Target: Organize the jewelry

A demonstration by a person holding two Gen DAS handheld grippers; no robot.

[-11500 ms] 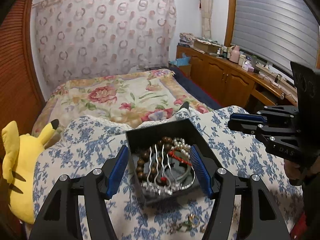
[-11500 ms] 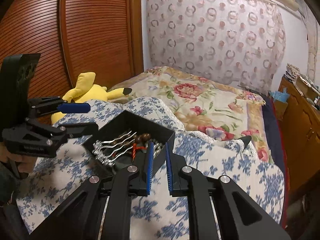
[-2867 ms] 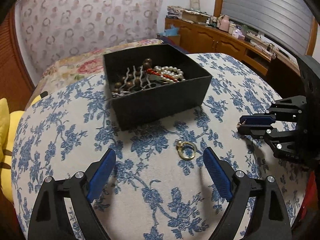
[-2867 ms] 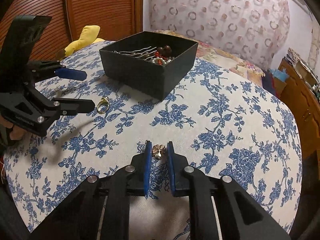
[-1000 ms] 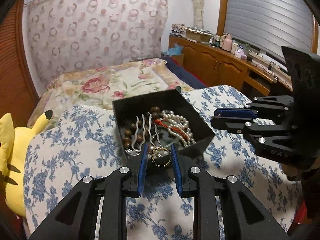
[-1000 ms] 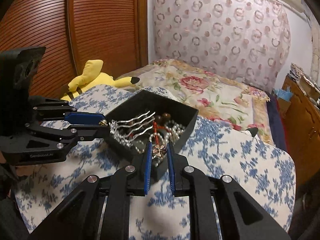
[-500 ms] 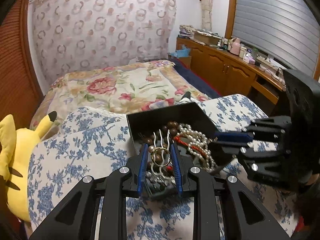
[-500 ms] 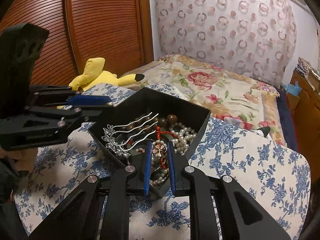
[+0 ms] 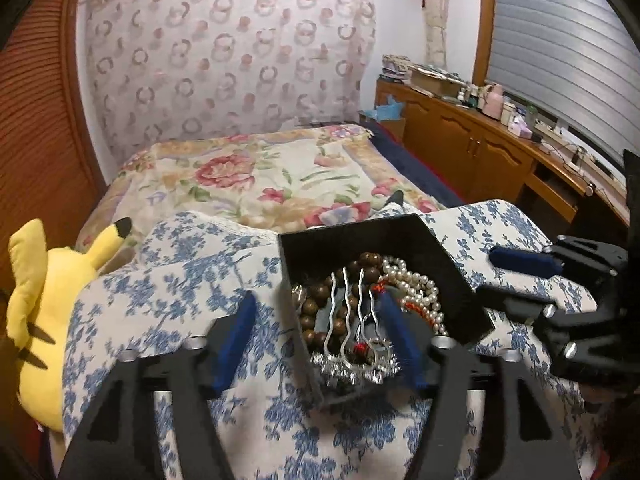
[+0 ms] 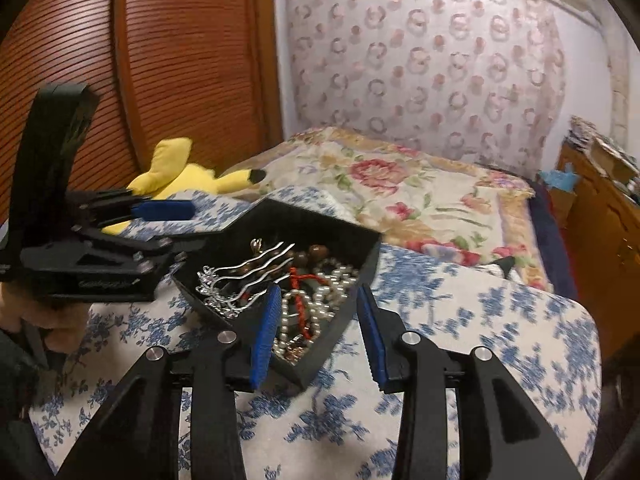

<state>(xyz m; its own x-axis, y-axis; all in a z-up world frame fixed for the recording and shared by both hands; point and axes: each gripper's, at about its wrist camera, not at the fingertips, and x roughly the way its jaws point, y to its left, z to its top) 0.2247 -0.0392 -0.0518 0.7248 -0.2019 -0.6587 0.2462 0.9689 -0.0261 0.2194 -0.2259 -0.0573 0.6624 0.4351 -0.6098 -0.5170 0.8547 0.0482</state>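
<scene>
A bed (image 9: 260, 176) lies far back. On the near counter (image 9: 192, 280) sits a black box (image 9: 400, 240) full of jewelry (image 9: 360, 320). Both grippers, left (image 9: 316, 340) and right (image 10: 318, 332), hang over it, fingers opening and holding nothing.

The left gripper (image 9: 318, 338) tilts downward, its 2 blue-padded jaws opening wide with nothing pinched between them. The right gripper (image 10: 318, 328) also points downward, its jaws opening to a narrower gap, and nothing is clamped between the pads. A hand (image 10: 38, 320) wraps the left gripper's handle, seen at the left edge of the right wrist view.
</scene>
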